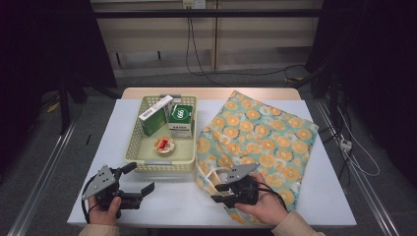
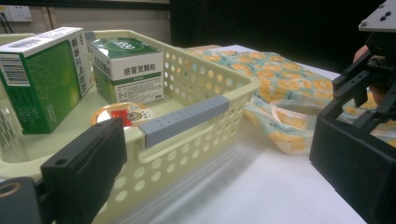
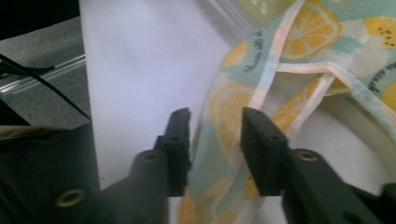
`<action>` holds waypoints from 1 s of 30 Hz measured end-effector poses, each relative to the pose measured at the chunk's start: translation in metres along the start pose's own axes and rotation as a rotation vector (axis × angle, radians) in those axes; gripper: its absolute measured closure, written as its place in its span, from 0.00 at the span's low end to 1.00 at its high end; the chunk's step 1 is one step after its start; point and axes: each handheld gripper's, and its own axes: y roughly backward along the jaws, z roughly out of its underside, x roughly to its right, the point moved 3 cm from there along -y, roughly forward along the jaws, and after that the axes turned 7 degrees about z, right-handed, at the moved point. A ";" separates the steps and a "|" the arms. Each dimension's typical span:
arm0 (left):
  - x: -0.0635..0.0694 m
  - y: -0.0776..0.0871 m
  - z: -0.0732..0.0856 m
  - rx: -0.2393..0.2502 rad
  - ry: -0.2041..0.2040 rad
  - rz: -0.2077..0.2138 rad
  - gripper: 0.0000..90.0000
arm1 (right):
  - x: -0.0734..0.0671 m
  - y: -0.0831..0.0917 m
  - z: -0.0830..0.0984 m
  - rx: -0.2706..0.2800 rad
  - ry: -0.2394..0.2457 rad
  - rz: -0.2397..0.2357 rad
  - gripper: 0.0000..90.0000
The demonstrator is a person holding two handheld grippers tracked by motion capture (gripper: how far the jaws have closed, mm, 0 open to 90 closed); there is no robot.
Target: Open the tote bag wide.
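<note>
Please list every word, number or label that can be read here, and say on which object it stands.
"感冒灵颗粒": front of the white and green box in the basket.
"999": green top of that box, partly readable.
Tall green box: Chinese characters and barcode digits, too blurred.
Fruit-print bag: dark cursive words, unreadable.
Round tin: label too small.

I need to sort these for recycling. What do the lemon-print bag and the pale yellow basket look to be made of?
The lemon-print bag looks like thin, soft fabric or a coated woven sheet: it lies flat, creases, and its rim folds limply. The basket looks like moulded plastic with a slightly glossy finish: rigid walls, even rows of punched holes, and a grey handle strip.
</note>
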 end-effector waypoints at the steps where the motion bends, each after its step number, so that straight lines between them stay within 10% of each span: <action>1: 0.000 0.000 0.000 0.002 0.002 -0.001 0.04 | 0.001 0.000 0.000 0.001 -0.003 0.003 0.77; 5: 0.001 0.000 0.000 0.002 0.000 0.002 0.04 | 0.007 0.004 0.001 0.014 -0.021 -0.011 0.99; 15: 0.001 0.001 0.000 0.004 -0.006 0.001 0.04 | 0.027 0.028 -0.008 0.101 -0.083 0.035 1.00; 21: -0.001 0.002 0.000 0.002 0.000 -0.003 0.04 | 0.068 0.053 -0.008 0.176 -0.155 0.148 1.00; 30: -0.001 0.002 0.000 0.006 0.004 -0.006 0.04 | 0.134 0.058 0.017 0.117 -0.250 0.311 1.00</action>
